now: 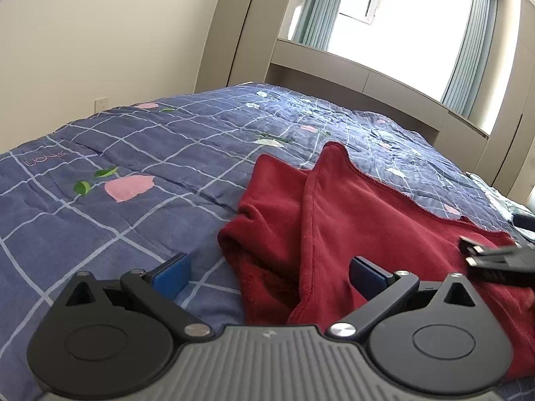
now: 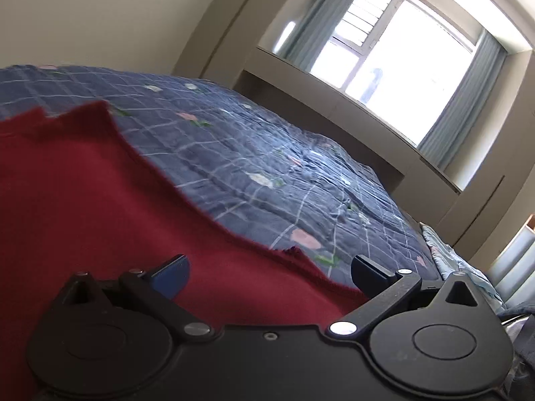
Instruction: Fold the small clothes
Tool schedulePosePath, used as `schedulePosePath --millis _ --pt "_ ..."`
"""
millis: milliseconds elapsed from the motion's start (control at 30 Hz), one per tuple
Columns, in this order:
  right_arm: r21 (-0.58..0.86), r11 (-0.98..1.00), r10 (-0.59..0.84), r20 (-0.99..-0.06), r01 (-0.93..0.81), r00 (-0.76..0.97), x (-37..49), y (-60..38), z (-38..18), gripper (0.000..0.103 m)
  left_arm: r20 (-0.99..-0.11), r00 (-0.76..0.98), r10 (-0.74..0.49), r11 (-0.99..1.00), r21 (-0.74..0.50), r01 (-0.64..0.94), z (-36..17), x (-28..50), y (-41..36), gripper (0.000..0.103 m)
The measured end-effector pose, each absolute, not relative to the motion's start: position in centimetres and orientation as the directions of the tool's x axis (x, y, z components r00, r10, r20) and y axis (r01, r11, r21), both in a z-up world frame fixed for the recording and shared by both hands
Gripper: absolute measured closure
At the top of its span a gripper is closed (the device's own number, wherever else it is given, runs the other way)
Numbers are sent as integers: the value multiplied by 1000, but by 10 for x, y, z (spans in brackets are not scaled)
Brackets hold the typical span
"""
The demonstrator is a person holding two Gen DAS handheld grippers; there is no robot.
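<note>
1. The left tongs [image 1: 271, 275] stand wide open, the two blue-padded fingers [image 1: 172, 272] far apart at either side of the view.
2. They are held low and nearly level, pointing forward, with nothing gripped between the pads.
3. The right tongs [image 2: 271, 275] are also wide open, one blue pad [image 2: 174, 275] showing at the left and a dark fingertip at the right.
4. They too sit low, tilted so that the view leans to one side, and grip nothing.
5. In the left wrist view, the right tongs [image 1: 495, 257] come in from the right edge as a blurred dark shape, close beside the left tongs.
</note>
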State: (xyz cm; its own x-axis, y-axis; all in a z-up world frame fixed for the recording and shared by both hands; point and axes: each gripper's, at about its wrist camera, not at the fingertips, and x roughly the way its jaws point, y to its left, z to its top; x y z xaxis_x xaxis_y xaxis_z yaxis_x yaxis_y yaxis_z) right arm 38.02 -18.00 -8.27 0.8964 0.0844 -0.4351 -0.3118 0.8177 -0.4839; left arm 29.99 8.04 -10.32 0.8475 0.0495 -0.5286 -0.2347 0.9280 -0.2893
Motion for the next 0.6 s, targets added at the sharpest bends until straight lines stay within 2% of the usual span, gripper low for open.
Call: schedulePosePath --millis 100,167,233,333,600 --pt "-498 802 101 -431 -330 897 335 -185 -88 1 -528 848 49 928 -290 -235 -103 300 80 0" --pt "-492 820 90 -396 -294 914 310 -190 -91 1 -529 847 49 928 -289 -234 -103 300 81 0" --pt "-471 839 71 -400 -272 914 297 -195 -90 1 -529 847 50 929 -288 -235 -103 300 80 0" --pt "-423 876 41 -415 -232 909 287 -200 -92 1 -531 846 50 929 -286 -235 -104 300 81 0" --pt "-417 878 44 -423 -237 905 293 -200 -100 1 -545 837 42 930 -285 -232 -103 303 81 0"
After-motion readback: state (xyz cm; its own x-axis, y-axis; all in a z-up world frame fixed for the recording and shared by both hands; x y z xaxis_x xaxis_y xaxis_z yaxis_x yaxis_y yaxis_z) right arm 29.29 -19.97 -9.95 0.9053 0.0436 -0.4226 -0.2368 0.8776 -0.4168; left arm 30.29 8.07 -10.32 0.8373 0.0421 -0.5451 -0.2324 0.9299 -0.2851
